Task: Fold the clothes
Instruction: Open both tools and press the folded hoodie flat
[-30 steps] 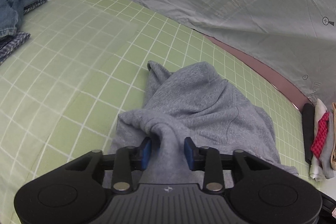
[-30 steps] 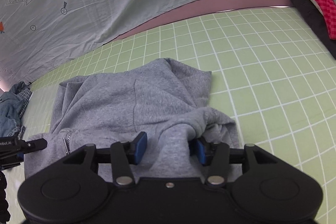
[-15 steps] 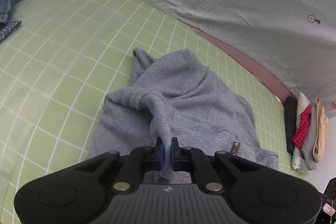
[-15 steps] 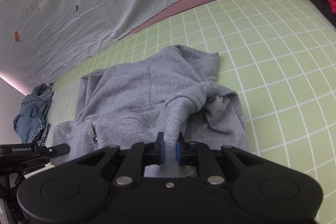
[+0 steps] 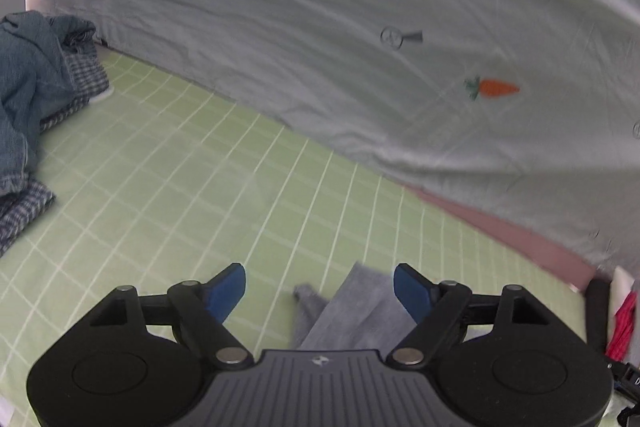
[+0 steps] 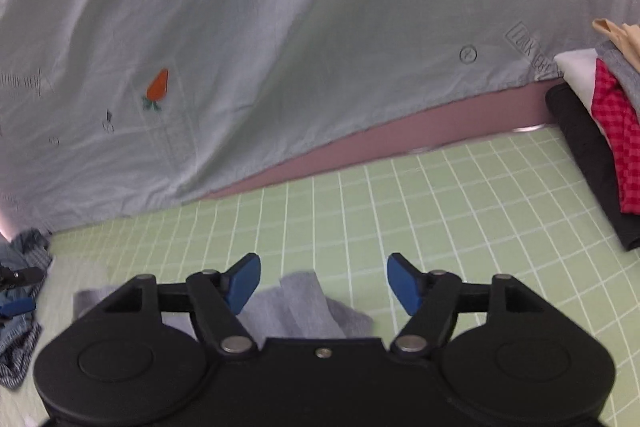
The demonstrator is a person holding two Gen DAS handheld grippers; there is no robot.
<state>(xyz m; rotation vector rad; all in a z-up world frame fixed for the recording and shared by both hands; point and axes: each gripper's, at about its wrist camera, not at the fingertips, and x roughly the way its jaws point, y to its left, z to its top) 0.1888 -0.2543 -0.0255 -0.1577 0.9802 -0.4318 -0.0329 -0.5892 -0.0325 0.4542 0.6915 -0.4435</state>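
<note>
A: Left wrist view: what is seen of the left gripper [image 5: 320, 287]?

B: Its blue pads [image 5: 226, 291] are spread wide, having just been opening. Nothing is pressed between them. A strip of the grey hoodie [image 5: 352, 311] is seen lying on the green checked sheet [image 5: 180, 187] below the gap, nearer the right-hand pad, apart from both pads.

A: And the right gripper [image 6: 324, 285], in the right wrist view?

B: The same is shown there. The jaws are held wide, having just been opening, and no cloth is clamped. The grey hoodie is seen low in the frame, lying flat on the sheet under and to the left of the gap, with its far edge reaching just past the pad tips.

A: What else is found around it?

B: A heap of unfolded clothes [image 5: 36, 107], blue denim over blue checked fabric, is seen at the left edge of the left wrist view, well apart from the hoodie. A stack of folded clothes [image 6: 600, 131] is seen at the right edge of the right wrist view, with black, white, red checked, grey and beige layers. A pale grey cloth printed with a carrot [image 6: 157, 89] is hung behind the sheet, and a mauve band [image 6: 400, 143] is visible below its hem.

A: Is the hoodie's folded shape shown?

B: That cannot be told; most of it is hidden behind the gripper bodies.
</note>
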